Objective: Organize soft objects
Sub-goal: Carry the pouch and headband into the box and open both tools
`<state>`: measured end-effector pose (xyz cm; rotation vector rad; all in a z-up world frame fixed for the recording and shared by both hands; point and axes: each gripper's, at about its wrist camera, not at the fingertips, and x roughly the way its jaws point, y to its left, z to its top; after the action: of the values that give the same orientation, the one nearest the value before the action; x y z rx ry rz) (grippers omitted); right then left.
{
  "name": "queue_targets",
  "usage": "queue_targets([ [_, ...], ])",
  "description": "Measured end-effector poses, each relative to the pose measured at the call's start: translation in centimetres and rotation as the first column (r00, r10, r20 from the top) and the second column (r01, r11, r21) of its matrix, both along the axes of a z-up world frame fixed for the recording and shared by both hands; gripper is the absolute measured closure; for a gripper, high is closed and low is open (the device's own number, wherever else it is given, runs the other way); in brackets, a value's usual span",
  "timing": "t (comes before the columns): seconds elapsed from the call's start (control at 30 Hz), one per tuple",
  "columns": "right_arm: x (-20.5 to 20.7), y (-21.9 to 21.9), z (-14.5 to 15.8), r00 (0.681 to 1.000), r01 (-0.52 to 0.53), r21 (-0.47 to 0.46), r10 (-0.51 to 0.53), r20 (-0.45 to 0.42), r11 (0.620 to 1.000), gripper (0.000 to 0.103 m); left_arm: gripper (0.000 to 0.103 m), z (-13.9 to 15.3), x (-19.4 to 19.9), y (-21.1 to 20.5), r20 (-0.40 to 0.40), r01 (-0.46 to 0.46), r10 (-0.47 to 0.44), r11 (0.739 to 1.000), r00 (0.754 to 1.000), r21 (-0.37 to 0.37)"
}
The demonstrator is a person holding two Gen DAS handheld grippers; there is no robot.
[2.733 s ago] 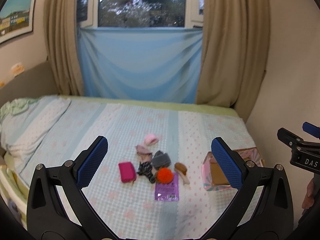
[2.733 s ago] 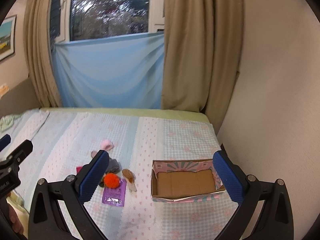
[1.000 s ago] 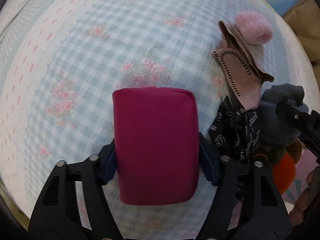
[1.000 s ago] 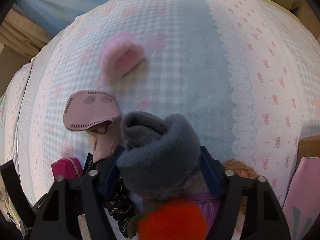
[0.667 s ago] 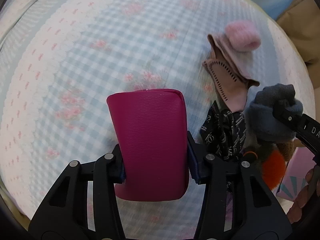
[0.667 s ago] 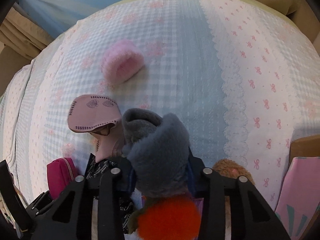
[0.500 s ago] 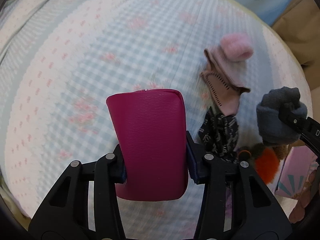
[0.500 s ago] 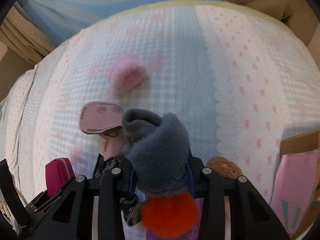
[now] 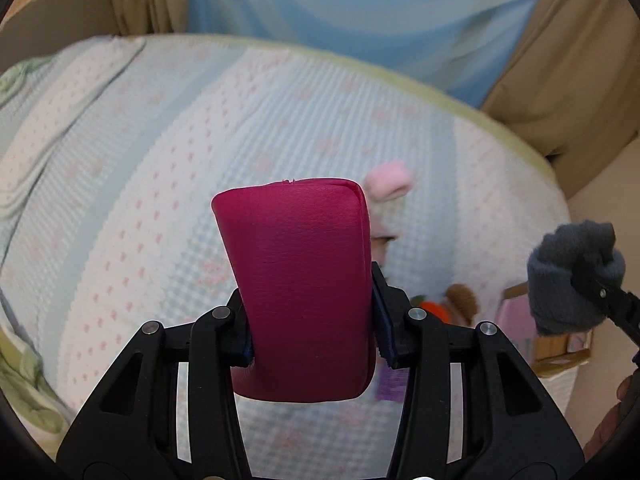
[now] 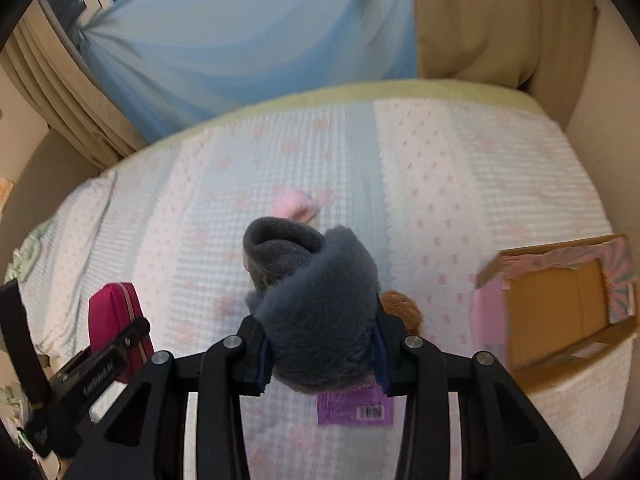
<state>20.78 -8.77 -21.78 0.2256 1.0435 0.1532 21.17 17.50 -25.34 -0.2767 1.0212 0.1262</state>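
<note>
My left gripper is shut on a magenta pouch and holds it above the bed; the pouch also shows in the right wrist view. My right gripper is shut on a grey fuzzy sock, lifted off the bed; the sock also shows in the left wrist view. An open pink cardboard box sits on the bed at the right. A pink fluffy item, a brown plush and a purple packet lie on the bedspread.
The bed has a pale blue and white bedspread with pink dots. A blue cloth and beige curtains hang behind it. An orange pom-pom lies beside the brown plush. A wall runs along the bed's right side.
Both grippers have risen off the bed with their objects. The pouch and the grey sock are now higher, and the view has tilted up toward the window cloth.
</note>
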Motion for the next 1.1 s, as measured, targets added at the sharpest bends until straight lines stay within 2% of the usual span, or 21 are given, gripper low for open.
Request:
queue_targets([
  [0.23,-4.6,-6.2,7.2,0.994,0.046,-0.020,-0.044,0.099,0.999,0.067,0.062,7.8,-1.9,-6.4,0.096,0.103,-0.108,0.993,0.990,0.049],
  [0.4,-7.4,-12.6,9.9,0.988,0.091,-0.030,-0.086,0.127,0.995,0.067,0.062,11.2,-3.0,-13.8,0.142,0.160,-0.162,0.987,0.976,0.026],
  [0.5,-8.4,-17.2,10.5,0.987,0.110,-0.078,-0.100,0.129,0.991,0.067,0.062,12.2,-3.4,-19.2,0.155,0.211,-0.211,0.977,0.965,0.017],
  [0.67,-9.3,-23.8,10.1,0.983,0.155,-0.127,-0.140,0.119,0.980,0.067,0.062,11.1,-3.0,-28.7,0.134,0.309,-0.303,0.951,0.943,-0.027],
  [0.87,-8.1,-30.5,7.6,0.985,0.167,-0.191,-0.157,0.066,0.967,0.067,0.062,8.4,-1.8,-37.5,0.086,0.399,-0.395,0.917,0.914,-0.028],
  [1.1,-4.5,-35.1,2.3,0.990,0.121,-0.219,-0.134,-0.047,0.968,0.067,0.062,2.0,1.0,-44.5,-0.032,0.471,-0.471,0.882,0.882,-0.003],
])
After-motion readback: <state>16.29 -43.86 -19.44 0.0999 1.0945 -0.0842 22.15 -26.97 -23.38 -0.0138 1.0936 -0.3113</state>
